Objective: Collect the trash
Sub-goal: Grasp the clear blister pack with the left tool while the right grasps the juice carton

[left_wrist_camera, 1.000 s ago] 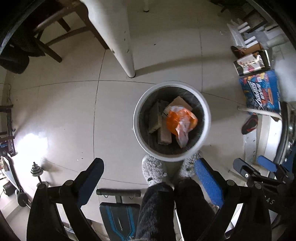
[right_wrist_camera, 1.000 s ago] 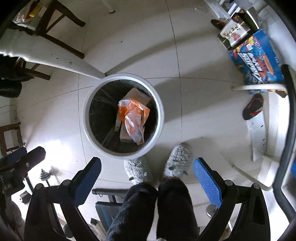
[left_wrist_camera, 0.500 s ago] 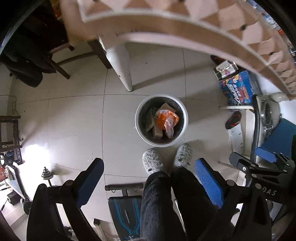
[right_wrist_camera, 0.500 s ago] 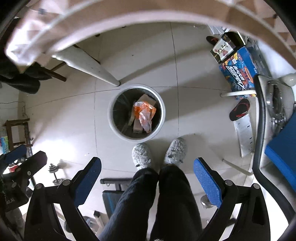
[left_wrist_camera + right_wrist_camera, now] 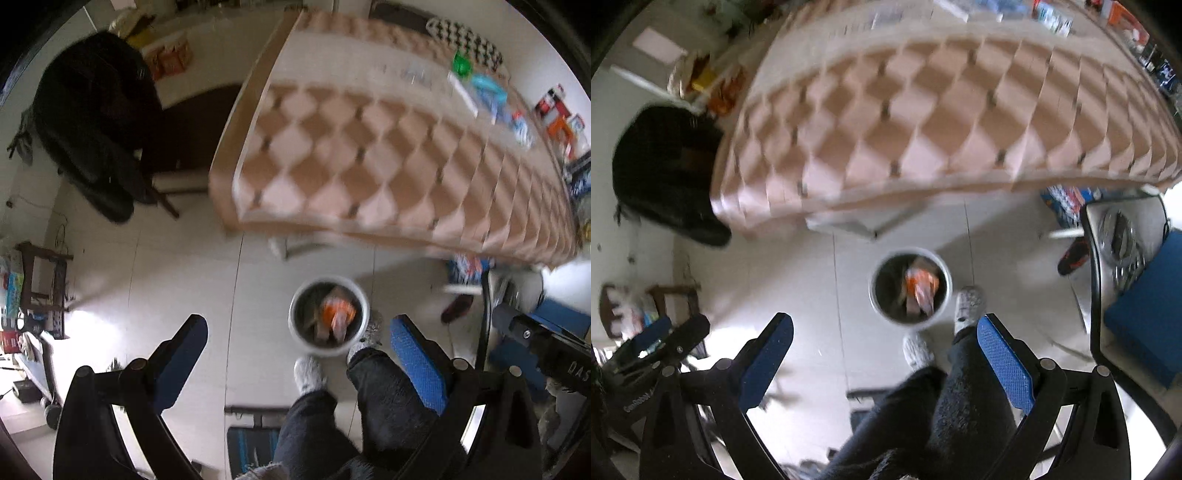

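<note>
A round white trash bin (image 5: pixel 295 334) (image 5: pixel 874 301) stands on the floor far below, holding an orange plastic bag (image 5: pixel 337 311) (image 5: pixel 921 285) and brown scraps. My left gripper (image 5: pixel 299 341) is open and empty, high above the floor. My right gripper (image 5: pixel 885 338) is open too, with nothing between its blue pads. Small packets and wrappers (image 5: pixel 487 92) (image 5: pixel 1049 14) lie at the far end of the diamond-patterned table (image 5: pixel 369 155) (image 5: pixel 923 122). Both views are motion-blurred.
The person's legs (image 5: pixel 369 413) and grey slippers (image 5: pixel 967 301) stand beside the bin. A dark coat hangs on a chair (image 5: pixel 96 122) to the left. A blue box (image 5: pixel 1067 201), a red slipper (image 5: pixel 456 308) and a blue chair (image 5: pixel 1145 314) lie to the right.
Both grippers have risen well away from the floor, so the bin looks much smaller and the tabletop has come into view. Both stay open.
</note>
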Motion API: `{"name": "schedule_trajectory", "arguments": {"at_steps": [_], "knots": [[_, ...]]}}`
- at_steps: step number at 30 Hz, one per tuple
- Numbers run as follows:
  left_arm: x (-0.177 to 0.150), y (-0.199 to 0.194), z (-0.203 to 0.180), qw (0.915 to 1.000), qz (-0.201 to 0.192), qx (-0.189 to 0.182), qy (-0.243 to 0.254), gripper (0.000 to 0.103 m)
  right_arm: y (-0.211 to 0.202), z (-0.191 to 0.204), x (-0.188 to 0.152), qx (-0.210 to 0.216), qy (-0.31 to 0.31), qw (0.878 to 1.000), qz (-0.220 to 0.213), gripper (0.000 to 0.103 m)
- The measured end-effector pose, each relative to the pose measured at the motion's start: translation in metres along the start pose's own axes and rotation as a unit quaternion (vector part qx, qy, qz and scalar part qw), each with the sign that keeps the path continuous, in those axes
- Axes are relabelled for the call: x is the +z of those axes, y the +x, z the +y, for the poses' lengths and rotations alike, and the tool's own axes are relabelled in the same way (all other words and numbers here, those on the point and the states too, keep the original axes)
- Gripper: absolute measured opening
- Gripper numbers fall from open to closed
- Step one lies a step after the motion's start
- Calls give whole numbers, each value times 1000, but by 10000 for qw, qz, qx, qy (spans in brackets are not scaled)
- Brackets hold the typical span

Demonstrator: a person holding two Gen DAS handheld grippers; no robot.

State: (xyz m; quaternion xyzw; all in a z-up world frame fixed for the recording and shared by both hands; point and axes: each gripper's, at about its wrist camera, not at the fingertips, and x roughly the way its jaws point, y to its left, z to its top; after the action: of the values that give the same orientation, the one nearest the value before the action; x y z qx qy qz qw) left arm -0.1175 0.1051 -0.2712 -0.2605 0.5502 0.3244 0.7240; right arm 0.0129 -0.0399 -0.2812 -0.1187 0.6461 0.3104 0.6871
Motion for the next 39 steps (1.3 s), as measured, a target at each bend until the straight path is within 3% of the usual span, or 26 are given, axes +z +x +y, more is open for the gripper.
{"name": "schedule_trajectory", "arguments": {"at_steps": [6, 11, 14, 16, 18, 21, 25, 30, 31, 32, 35, 37, 39], "knots": [[88, 2, -51, 9996, -256, -54, 109, 101, -41, -64, 106, -299, 478, 9974, -446, 101], [181, 26, -104, 9993, -288, -6, 217, 101, -49, -142, 218, -537, 861, 9928, -642, 101], [236, 53, -133, 9995, -86, 15, 311, 101, -42, -189, 289, -724, 1018, 9896, -711, 100], [265, 71, -150, 9991, 48, 79, 411, 101, -31, -215, 333, -846, 1090, 9884, -633, 91], [295, 98, -166, 9980, 216, 166, 571, 101, -16, -235, 368, -892, 1129, 9882, -523, 84], [325, 126, -178, 9959, 421, 262, 759, 100, 9, -250, 415, -1000, 1076, 9886, -343, 84], [354, 166, -191, 9911, 795, 200, 1050, 100, 38, -252, 450, -957, 1003, 9903, -34, 84], [370, 198, -205, 9852, 1097, 123, 1314, 99, 62, -249, 468, -921, 883, 9915, 236, 81], [371, 200, -207, 9846, 1105, 97, 1348, 94, 66, -248, 471, -922, 850, 9917, 294, 76], [371, 202, -209, 9838, 1137, 82, 1386, 82, 71, -247, 472, -917, 817, 9918, 342, 74], [373, 199, -211, 9842, 1105, -126, 1374, 68, 81, -242, 477, -985, 713, 9917, 427, 61], [373, 197, -213, 9844, 1077, -128, 1386, 64, 84, -241, 479, -1046, 684, 9912, 443, 41], [372, 194, -215, 9851, 1048, -130, 1360, 53, 85, -239, 479, -1055, 708, 9909, 432, 39]]}}
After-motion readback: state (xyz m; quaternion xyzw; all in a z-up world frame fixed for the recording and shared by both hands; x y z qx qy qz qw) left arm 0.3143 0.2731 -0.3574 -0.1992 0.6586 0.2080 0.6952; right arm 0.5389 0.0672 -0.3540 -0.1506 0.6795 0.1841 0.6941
